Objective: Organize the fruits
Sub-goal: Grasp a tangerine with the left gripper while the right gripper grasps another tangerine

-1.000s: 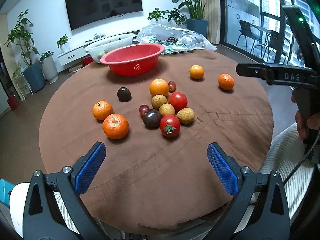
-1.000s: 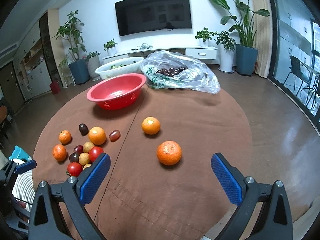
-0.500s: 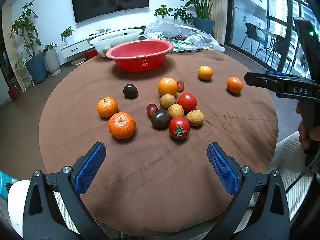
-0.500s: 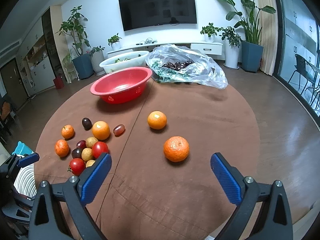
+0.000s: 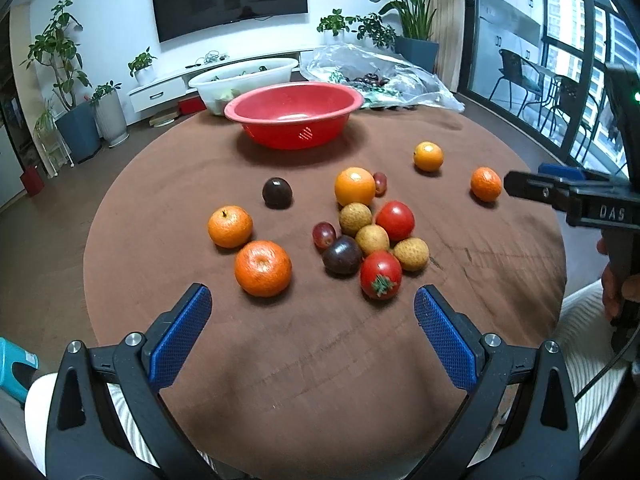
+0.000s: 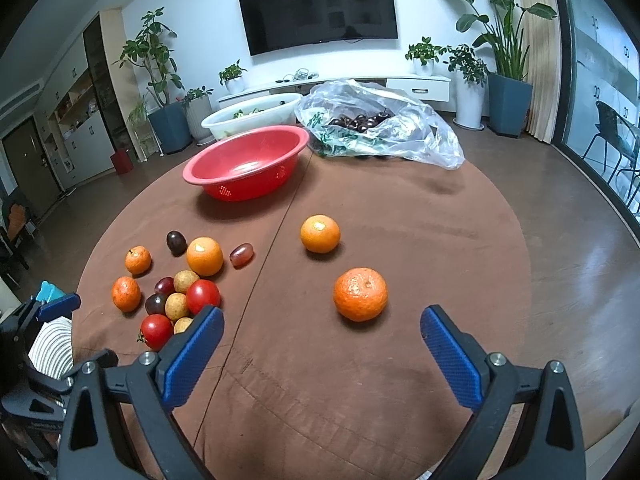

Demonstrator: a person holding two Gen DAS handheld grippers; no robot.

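Loose fruit lies on a round table under a brown cloth [image 5: 320, 352]. A mandarin [image 5: 263, 268] sits just beyond my open left gripper [image 5: 312, 312], with a stemmed tomato [image 5: 380, 275], a dark plum [image 5: 342, 255] and several yellow-brown longans clustered to its right. An empty red basin [image 5: 294, 114] [image 6: 246, 160] stands at the far side. My right gripper [image 6: 322, 330] is open and empty, close to another mandarin [image 6: 360, 294]; a smoother orange [image 6: 320, 234] lies behind that one.
A white tub [image 6: 252, 114] and a clear plastic bag of dark cherries [image 6: 372, 124] sit behind the red basin. The right gripper's body and the hand holding it [image 5: 612, 216] fill the right edge of the left wrist view. Potted plants line the far wall.
Both grippers have moved forward toward the fruit, which now looks larger and nearer. The jaws stay open and no fruit has shifted.
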